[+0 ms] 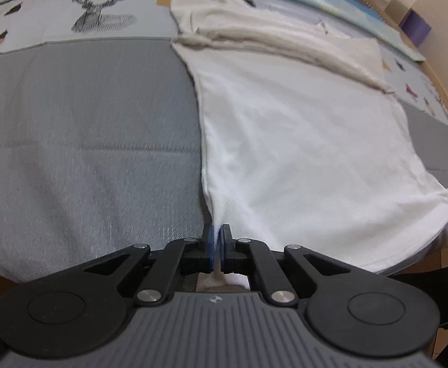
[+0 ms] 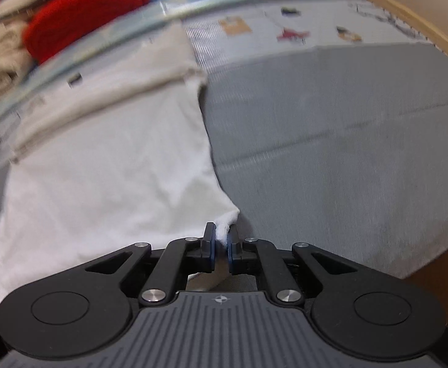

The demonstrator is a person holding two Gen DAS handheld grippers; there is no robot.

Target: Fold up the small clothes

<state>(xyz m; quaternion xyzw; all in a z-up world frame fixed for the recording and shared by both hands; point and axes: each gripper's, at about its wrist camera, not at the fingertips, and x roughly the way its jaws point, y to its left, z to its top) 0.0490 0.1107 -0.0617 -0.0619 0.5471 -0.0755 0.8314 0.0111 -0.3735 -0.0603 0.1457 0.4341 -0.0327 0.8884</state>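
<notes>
Blurred clothes pile (image 2: pixel 55 21) behind shirt (image 2: pixel 107 165)

Left wrist view: close above the left tool (image 1: pixel 217 239), facing steeply down and forward. Right wrist view: likewise over the right tool (image 2: pixel 221 240). Shared: white shirt (image 1: pixel 300 141), grey cover (image 2: pixel 331 141).
</notes>
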